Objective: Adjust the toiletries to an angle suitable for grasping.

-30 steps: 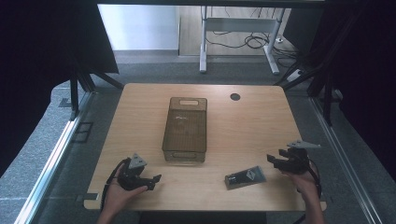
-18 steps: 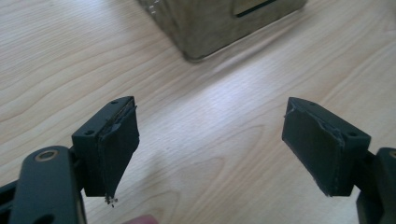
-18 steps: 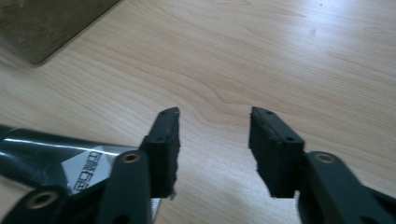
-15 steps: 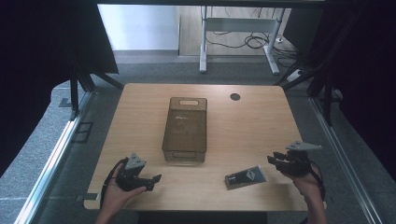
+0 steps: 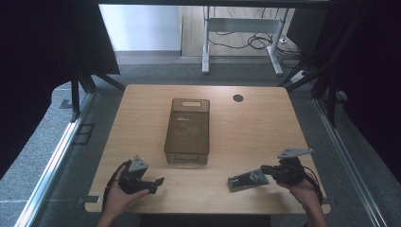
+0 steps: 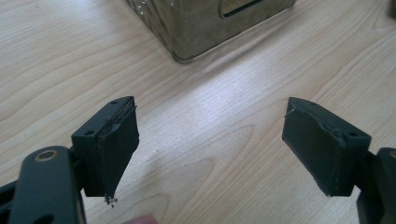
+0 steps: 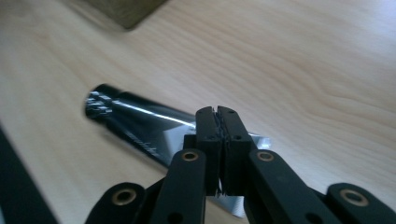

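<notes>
**Q:** Entry, right tool. What do you have in it?

**A:** Your right gripper (image 7: 223, 126) has just been closing, and its jaws now stand pressed together with no gap. The flat crimped end of the dark tube (image 5: 246, 180) sits between them: in the right gripper view the silvery crimp shows on either side of the pads. You are pinching the tube by its tail.

**Q:** Where is the tube, taken from the bin?

**A:** The brown see-through bin (image 5: 185, 153) stands lengthwise in the middle of the wooden table (image 5: 265, 123). The tube lies nearer to you than the bin's near end and off to its right, well apart from it. Its capped end points back toward the bin, and its crimped end points away, into your right gripper. Whether the tube's body rests on the wood or is just clear of it, I cannot tell.

**Q:** Left tool?

**A:** Your left gripper (image 6: 210, 116) has its jaws spread wide, with bare wood between the pads. It sits near the bin's near-left corner, on your side of it, not touching. In the left gripper view that corner of the bin shows just beyond the jaws.

**Q:** Anything else to log?

**A:** A round dark cable hole (image 5: 238, 98) in the table, beyond the bin's far right corner.
</notes>
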A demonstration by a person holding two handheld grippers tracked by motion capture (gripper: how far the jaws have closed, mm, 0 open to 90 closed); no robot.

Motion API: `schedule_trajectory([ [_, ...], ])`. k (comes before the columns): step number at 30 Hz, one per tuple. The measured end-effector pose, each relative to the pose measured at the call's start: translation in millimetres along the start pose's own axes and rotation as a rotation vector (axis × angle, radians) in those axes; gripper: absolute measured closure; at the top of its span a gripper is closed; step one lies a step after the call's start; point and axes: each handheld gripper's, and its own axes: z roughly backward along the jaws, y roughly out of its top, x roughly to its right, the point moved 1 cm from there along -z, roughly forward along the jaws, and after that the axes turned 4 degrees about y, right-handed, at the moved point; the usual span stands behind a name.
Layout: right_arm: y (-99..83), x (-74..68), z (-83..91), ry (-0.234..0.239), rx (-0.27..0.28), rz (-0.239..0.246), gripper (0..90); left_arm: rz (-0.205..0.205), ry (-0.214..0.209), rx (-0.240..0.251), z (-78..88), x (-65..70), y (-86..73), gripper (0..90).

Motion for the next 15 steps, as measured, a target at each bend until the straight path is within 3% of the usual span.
schedule_trajectory([
  [9, 0.2, -28.2, -8.1, 0.069, -0.038, 0.048, 89.8, -0.008, -0.01, 0.002, -0.5, 1.7, 0.5, 18.8],
  [15, -0.4, -34.9, -23.0, 0.101, -0.077, 0.054, 89.8, -0.007, -0.011, -0.002, -1.9, 2.5, 0.4, 18.9],
])
